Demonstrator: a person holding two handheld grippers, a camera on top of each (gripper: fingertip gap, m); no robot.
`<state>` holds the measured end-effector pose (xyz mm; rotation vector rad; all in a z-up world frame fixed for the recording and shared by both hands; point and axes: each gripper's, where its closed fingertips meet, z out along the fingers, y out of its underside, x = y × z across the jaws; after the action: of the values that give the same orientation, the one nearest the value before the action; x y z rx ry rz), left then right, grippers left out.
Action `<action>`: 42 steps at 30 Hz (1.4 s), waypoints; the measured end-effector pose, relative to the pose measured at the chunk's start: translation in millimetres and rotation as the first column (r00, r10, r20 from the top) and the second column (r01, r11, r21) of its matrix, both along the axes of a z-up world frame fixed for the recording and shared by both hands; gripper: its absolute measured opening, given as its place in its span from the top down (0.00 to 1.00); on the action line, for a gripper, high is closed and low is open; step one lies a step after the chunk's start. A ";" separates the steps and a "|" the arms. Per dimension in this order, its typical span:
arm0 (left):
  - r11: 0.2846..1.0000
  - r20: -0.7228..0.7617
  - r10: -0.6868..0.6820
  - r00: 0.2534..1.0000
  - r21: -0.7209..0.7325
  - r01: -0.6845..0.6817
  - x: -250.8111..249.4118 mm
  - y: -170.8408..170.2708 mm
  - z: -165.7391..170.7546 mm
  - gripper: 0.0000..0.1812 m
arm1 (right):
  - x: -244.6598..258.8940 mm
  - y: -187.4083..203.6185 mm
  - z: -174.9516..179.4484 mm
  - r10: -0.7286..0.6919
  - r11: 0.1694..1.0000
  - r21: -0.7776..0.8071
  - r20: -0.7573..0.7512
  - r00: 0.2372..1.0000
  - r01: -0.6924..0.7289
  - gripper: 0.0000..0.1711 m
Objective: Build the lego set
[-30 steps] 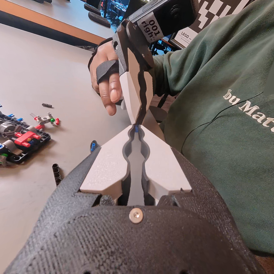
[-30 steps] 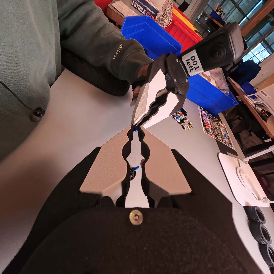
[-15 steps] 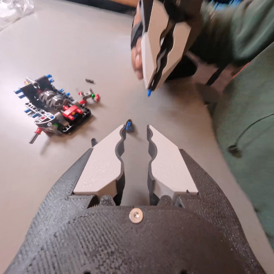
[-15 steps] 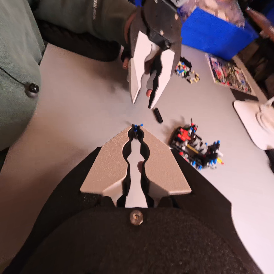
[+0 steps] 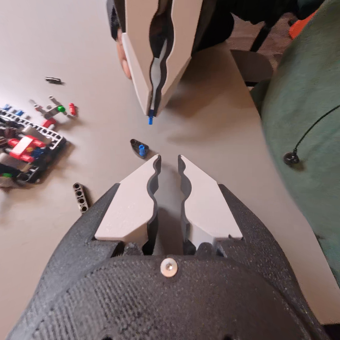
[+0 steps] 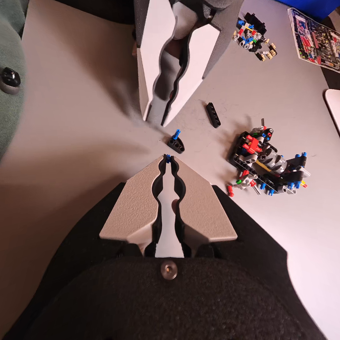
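Note:
My right gripper (image 6: 167, 157) is shut on a small blue pin (image 6: 167, 159). It also shows in the left wrist view (image 5: 152, 114), pointing down with the blue pin (image 5: 150, 118) sticking out of its tips. My left gripper (image 5: 169, 156) is open and empty, just above the table; it also shows in the right wrist view (image 6: 155, 121). Between both grippers lies a small black curved piece (image 6: 176, 144) with another blue pin standing in it; it also shows in the left wrist view (image 5: 138, 149). The partly built model (image 6: 266, 165) lies to the side and also shows in the left wrist view (image 5: 27, 152).
A black beam (image 6: 213, 115) lies near the model and also shows in the left wrist view (image 5: 81, 198). A pile of loose parts (image 6: 252, 36) and the instruction booklet (image 6: 316, 40) lie farther back. The person's green sweatshirt (image 5: 303, 128) borders the table edge. Left tips to right tips: about 5 centimeters.
Both grippers held the blue pin tip to tip above the table. The left gripper let go and opened. Both have come down toward the black curved piece.

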<state>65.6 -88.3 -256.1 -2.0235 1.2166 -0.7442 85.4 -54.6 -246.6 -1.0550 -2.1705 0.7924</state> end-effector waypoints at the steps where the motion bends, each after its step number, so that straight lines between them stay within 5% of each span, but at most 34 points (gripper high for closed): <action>1: 1.000 -0.005 0.018 1.000 0.016 -0.018 -2.6 2.6 0.6 0.91 | -0.4 -1.0 0.2 0.004 1.000 -0.002 0.000 1.000 -0.004 0.99; 5: 0.993 -0.053 0.084 0.995 0.082 -0.079 -12.8 24.8 -2.7 0.86 | -1.7 -1.5 -1.3 0.002 1.000 -0.012 0.026 1.000 -0.001 0.99; 11: 0.995 -0.096 0.000 0.995 0.102 0.010 -3.0 36.4 -12.9 0.84 | -3.4 -3.5 -4.2 0.010 1.000 -0.006 0.075 0.997 -0.009 0.99; 13: 0.995 -0.119 -0.002 0.993 0.097 0.014 -2.1 34.7 -13.6 0.91 | -3.6 -1.9 -4.4 0.003 1.000 0.001 0.077 0.997 -0.003 0.99; 22: 0.996 -0.125 -0.086 0.988 -0.014 0.085 2.8 -11.1 -11.1 0.86 | -3.2 -7.9 -3.3 0.013 0.999 -0.031 0.086 0.996 -0.010 0.99; 35: 0.997 -0.108 -0.070 0.992 0.029 0.074 6.1 -5.9 -11.4 0.94 | -21.1 -12.1 -15.6 0.049 0.999 0.015 0.144 0.988 -0.052 0.99; 42: 0.995 -0.114 0.055 0.992 0.094 -0.045 -6.2 9.2 -7.4 0.83 | -13.1 -9.6 -4.1 0.060 0.998 -0.010 0.147 0.987 -0.059 0.99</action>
<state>59.4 -79.1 -263.5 -2.0380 1.2371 -0.5436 72.3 -64.2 -250.7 -1.0861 -2.3350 0.7696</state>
